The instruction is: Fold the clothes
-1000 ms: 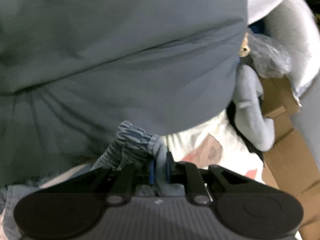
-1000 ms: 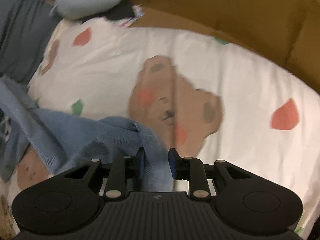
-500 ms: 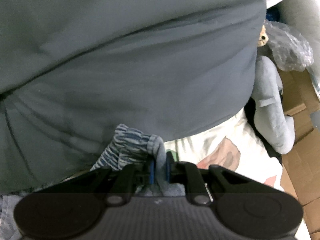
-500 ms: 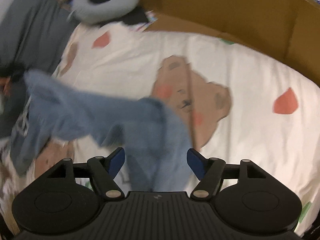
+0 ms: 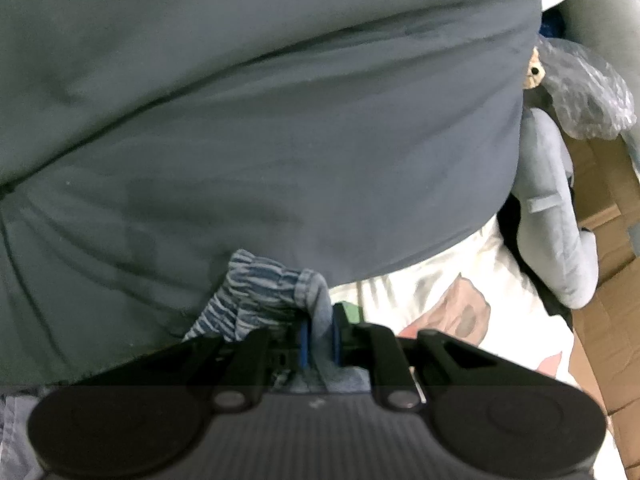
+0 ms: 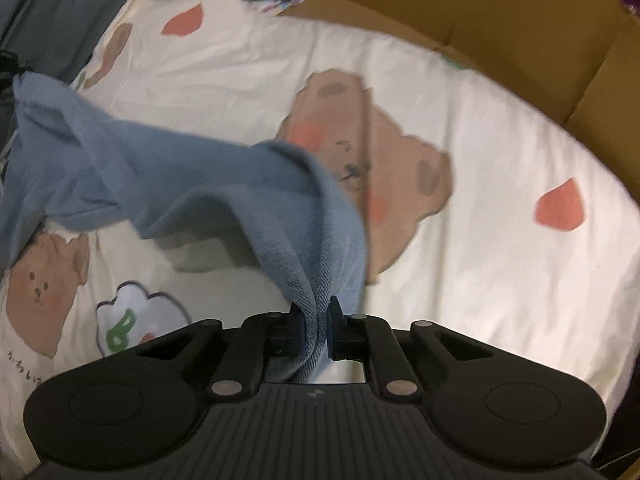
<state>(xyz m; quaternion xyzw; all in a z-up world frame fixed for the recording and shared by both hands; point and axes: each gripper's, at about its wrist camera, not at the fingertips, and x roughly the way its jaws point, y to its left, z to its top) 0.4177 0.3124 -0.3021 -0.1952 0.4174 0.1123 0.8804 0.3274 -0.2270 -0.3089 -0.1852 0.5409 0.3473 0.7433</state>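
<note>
A light blue denim-like garment (image 6: 192, 176) hangs in a loose sling above the bear-print bedsheet (image 6: 500, 160). My right gripper (image 6: 316, 320) points steeply down; its jaws are closing, with a bunched fold of the blue cloth pinched between the pads. In the left wrist view, the garment's gathered elastic edge (image 5: 256, 288) sticks up past my left gripper (image 5: 319, 322), which is shut on the fabric. The rest of the garment is hidden below that gripper's body.
A big grey cushion or duvet (image 5: 280, 120) fills most of the left wrist view. A pale blue neck pillow (image 5: 556, 220) and a crumpled plastic bag (image 5: 584, 88) lie to its right. Brown cardboard (image 6: 480, 12) borders the sheet's far side.
The right jaws stood wide open half a second ago with the cloth loose between them; they are now pinched on it. The left gripper keeps its grip, with the grey cushion shifted slightly.
</note>
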